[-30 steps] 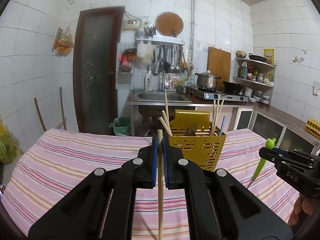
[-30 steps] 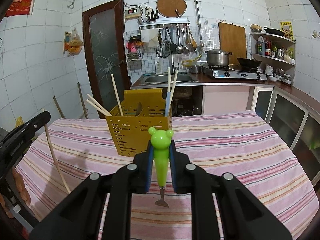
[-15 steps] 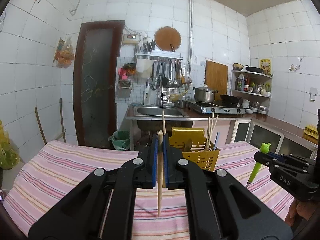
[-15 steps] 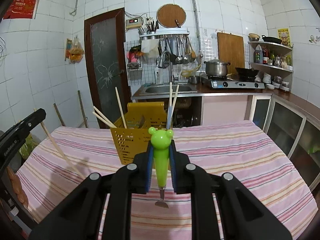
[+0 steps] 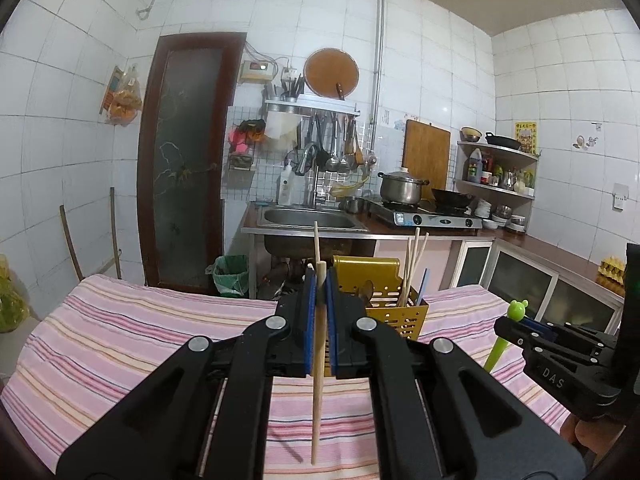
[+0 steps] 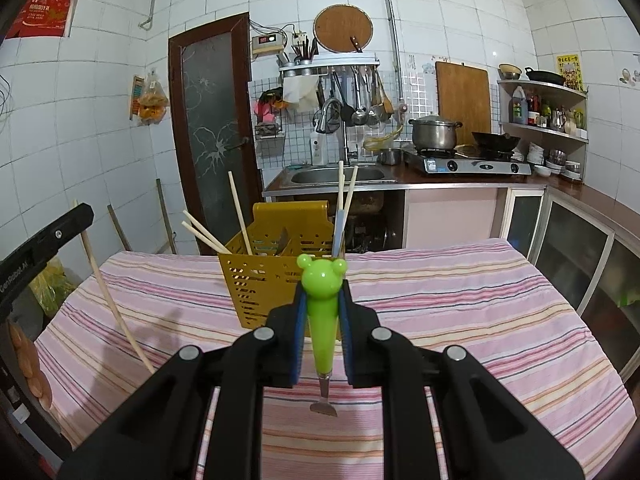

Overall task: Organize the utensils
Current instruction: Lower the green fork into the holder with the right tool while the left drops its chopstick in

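Left gripper [image 5: 319, 280]: blue pads clenched on a single pale wooden chopstick [image 5: 317, 380], a slim round stick held almost upright, its top end just proud of the pads, its lower end hanging above the table [image 5: 120, 344]. In the right view the same chopstick runs at a slant below the black arm.

Right gripper [image 6: 322, 300]: grasping a small utensil with a glossy green plastic handle [image 6: 321, 320]. The handle tapers downward and is topped by a rounded frog-like head with two knob ears; a short metal neck leads to a small flat metal tip [image 6: 323, 407] pointing down. Whether the tip is a fork or a spoon, I cannot tell.

Beyond both grippers, on the table: a yellow plastic utensil caddy [image 6: 256, 292], box-shaped, walls perforated with slots, with a taller solid back panel. It holds several more wooden chopsticks [image 6: 239, 212] leaning at varied angles, and a bluish stick on its right side.

Table covering: cloth with pink, white and orange stripes, slightly wrinkled.
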Tool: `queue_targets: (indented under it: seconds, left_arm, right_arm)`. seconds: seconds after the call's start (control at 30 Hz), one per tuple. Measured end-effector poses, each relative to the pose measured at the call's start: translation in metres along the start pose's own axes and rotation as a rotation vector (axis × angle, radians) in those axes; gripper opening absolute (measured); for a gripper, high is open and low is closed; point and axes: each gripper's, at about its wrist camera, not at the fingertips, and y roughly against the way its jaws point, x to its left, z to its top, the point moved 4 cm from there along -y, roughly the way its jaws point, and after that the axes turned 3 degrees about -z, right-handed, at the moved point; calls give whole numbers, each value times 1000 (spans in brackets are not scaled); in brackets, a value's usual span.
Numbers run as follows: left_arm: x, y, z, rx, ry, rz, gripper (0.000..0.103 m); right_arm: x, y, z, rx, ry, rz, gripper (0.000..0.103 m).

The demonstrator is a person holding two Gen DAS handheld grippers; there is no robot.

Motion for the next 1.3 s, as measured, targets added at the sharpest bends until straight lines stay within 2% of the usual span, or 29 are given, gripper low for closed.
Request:
queue_targets:
  seconds: [0.2,0.33,0.63,0.77,0.9,1.1,1.3]
  left_arm:
    - [-1,3,4,-16,4,-9,4]
    - [-7,1,20,-33,3,-31,4]
    - [-28,-15,98,-144,6,-79,4]
    - [-38,-38,132,-190,-3,-80,4]
    - [-41,-73,148,-212,-1,-67,4]
    - [-35,-143,133,-172,10,-51,4]
    - [-27,-196,91,-86,8,-22,4]
  right_arm:
    - [3,4,8,-18,4,4,16]
    - [7,10,27,-52,19,10,16]
    - [15,9,105,-148,44,27,16]
    - [20,-6,138,-178,58,21,16]
    - [22,-29,158,-185,51,31,16]
    - [29,-67,159,-175,65,47,15]
    - [26,-120,133,-100,39,63,15]
